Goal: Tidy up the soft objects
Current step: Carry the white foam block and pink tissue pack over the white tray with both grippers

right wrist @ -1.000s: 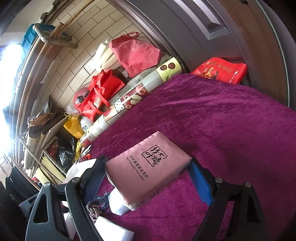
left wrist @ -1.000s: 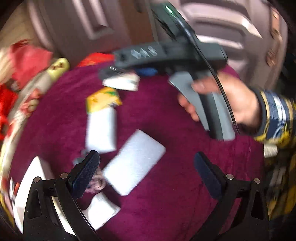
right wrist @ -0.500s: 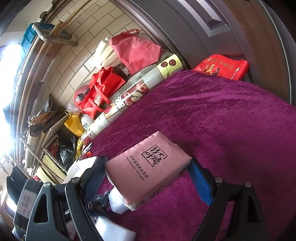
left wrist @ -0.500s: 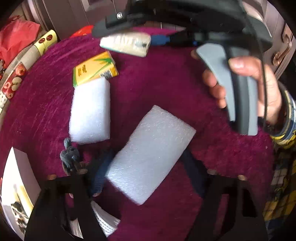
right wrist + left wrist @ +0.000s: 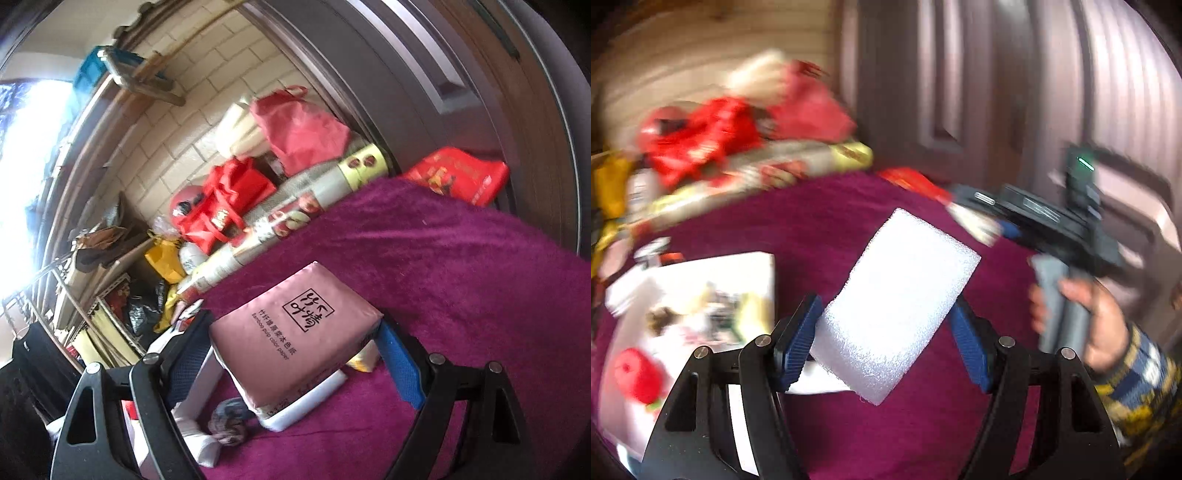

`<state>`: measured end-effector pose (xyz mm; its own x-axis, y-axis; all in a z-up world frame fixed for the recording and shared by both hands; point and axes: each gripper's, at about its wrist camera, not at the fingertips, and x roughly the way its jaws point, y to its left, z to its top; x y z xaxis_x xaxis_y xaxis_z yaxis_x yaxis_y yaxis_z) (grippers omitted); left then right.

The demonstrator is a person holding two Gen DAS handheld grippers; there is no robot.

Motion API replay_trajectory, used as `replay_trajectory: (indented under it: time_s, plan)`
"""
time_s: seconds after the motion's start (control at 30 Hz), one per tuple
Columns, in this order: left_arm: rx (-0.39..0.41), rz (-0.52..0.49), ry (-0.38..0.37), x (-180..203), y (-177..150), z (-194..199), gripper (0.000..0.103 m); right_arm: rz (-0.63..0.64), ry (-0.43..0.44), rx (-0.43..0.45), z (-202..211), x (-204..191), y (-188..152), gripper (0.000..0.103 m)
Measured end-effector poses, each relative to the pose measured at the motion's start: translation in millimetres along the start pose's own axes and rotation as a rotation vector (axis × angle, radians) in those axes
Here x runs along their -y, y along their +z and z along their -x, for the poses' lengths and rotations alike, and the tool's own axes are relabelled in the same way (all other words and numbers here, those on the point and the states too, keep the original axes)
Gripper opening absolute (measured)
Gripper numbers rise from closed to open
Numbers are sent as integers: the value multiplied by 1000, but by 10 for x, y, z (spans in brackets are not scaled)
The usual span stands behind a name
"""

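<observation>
The left gripper [image 5: 884, 332] pinches a white foam block [image 5: 897, 306] across its lower half, both blue pads [image 5: 798, 341] pressed against its sides, and the block hangs tilted above the purple cloth [image 5: 820, 221], clear of it. The right gripper [image 5: 295, 354] clamps a pink tissue pack [image 5: 295, 332] the same way, raised over the cloth with a white foam piece [image 5: 306, 400] and a small grey bundle [image 5: 229, 413] lying beneath it.

The step in hand looks like carrying both soft things to where they belong. Foam gives under pressure, so a light, even squeeze should do; a harder one would likely dent it or let it spring out sideways. The block is held off-centre and askew, so levelling it before setting it down would help it land flat. The white box [image 5: 690, 295] at the left may be the goal, though that is a guess.

The left gripper points forward and slightly down, its view blurred. The right hand [image 5: 1086, 317] grips its handle upright, at the far right of the left view, well apart from the foam
</observation>
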<state>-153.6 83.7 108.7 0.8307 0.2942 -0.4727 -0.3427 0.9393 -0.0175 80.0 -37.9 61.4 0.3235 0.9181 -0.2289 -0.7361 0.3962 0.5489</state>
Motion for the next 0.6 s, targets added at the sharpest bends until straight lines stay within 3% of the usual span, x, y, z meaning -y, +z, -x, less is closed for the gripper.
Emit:
replay_trajectory:
  time_s: [0.2,0.37,0.6]
  plan:
    - [140,200,208,-687,53,604,70,86,33,32,296,-452,39,87]
    - [219,346,363,-1205,-114,1057,71,120,80,32,359,-674,31,87]
    - [249,424,415,-1485,-331,1307,71,148,137,-9,273,-922,-38,87]
